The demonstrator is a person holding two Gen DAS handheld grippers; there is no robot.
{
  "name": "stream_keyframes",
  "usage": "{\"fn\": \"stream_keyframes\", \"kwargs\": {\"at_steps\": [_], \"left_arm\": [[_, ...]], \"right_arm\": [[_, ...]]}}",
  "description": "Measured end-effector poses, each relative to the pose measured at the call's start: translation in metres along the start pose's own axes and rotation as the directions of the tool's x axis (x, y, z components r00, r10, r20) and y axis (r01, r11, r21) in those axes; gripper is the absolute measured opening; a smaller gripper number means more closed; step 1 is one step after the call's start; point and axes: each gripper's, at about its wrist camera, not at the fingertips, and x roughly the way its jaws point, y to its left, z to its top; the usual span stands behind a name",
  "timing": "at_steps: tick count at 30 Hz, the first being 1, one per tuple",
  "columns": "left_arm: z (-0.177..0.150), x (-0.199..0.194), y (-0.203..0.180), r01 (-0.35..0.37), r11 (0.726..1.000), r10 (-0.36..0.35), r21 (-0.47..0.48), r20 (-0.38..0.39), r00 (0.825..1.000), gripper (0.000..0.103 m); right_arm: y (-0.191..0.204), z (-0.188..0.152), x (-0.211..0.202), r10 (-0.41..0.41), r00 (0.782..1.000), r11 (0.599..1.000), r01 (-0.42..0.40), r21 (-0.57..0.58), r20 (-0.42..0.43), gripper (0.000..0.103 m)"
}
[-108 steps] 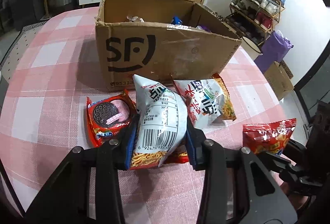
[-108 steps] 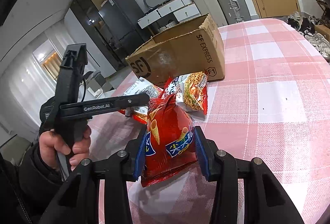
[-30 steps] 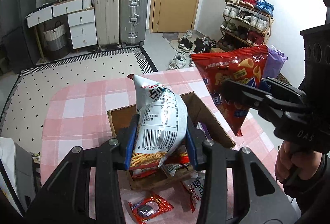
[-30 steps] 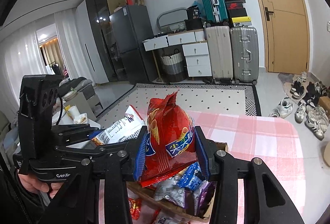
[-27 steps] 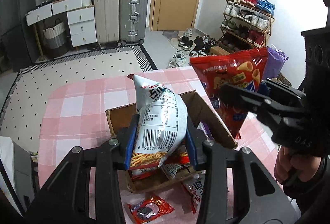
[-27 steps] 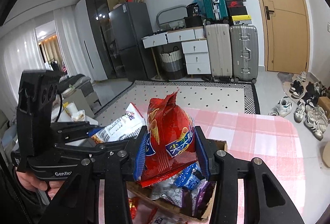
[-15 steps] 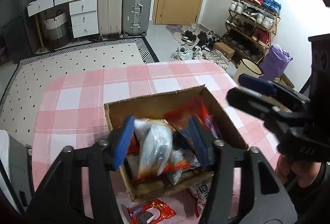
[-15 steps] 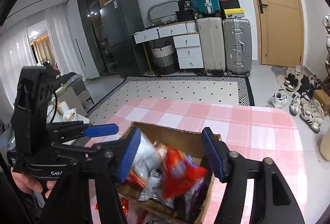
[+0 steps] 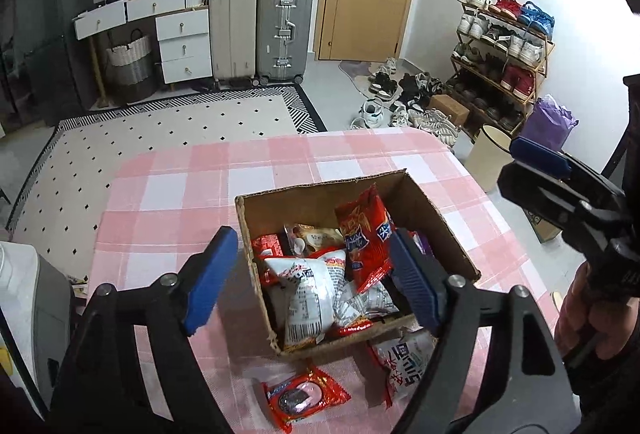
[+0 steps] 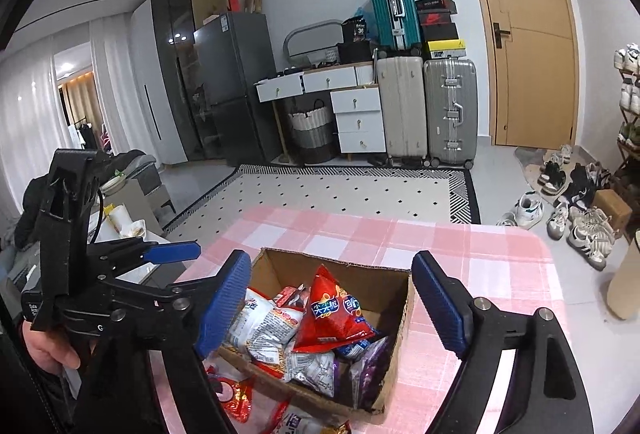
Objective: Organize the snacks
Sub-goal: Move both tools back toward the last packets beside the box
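— Cardboard box [image 9: 436, 218] sits open-topped on the pink checked worktop [image 9: 168, 202], toward its near side, and both your bags are in it: the white noodle bag [image 9: 310, 290] lies flat at the near wall, the red cone-snack bag [image 9: 366, 234] leans upright behind it.

— And my fingers?

— Your left gripper [image 9: 310, 272] has just been opening; its blue fingers [image 9: 208, 278] stand apart above the box with nothing between them. Your right gripper [image 10: 332, 298] has also just been opening, spread wide over the box rim, nothing pinched.

— How much room around the box?

— Bare cloth runs wide on the far side and to the left. The worktop's far edge drops to the patterned rug [image 9: 160, 122]. On the near side it is tighter.

— What is outside the box?

— Two packs that you can count in the left wrist view: one red cookie pack [image 9: 304, 396] just below the near wall, and one white-and-red bag [image 9: 404, 362] touching the box's near right corner. Inside, besides your two, several more packs are heaped; I cannot count them exactly.
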Motion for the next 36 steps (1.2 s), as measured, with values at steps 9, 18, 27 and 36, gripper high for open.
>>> {"fn": "stream_keyframes", "kwargs": {"at_steps": [9, 18, 27, 36], "left_arm": [[-0.014, -0.037, 0.002, -0.01, 1.0, 0.01, -0.022, 0.032, 0.999, 0.08], [-0.041, -0.06, -0.003, -0.032, 0.999, 0.033, -0.017, 0.041, 0.999, 0.081], [-0.067, -0.082, -0.007, -0.043, 0.999, 0.044, -0.021, 0.052, 0.998, 0.083], [-0.095, -0.107, -0.008, -0.057, 0.998, 0.06, -0.04, 0.081, 0.995, 0.086]], "right_arm": [[0.022, -0.002, -0.032, -0.006, 1.0, 1.0, 0.006, -0.03, 0.019, 0.093], [0.048, -0.016, -0.057, -0.019, 1.0, 0.995, 0.021, -0.096, 0.019, 0.094], [0.076, -0.037, -0.084, -0.059, 0.997, 0.989, 0.064, -0.132, 0.039, 0.1], [0.075, -0.066, -0.106, -0.063, 0.997, 0.996, 0.065, -0.059, 0.038, 0.102]]}}
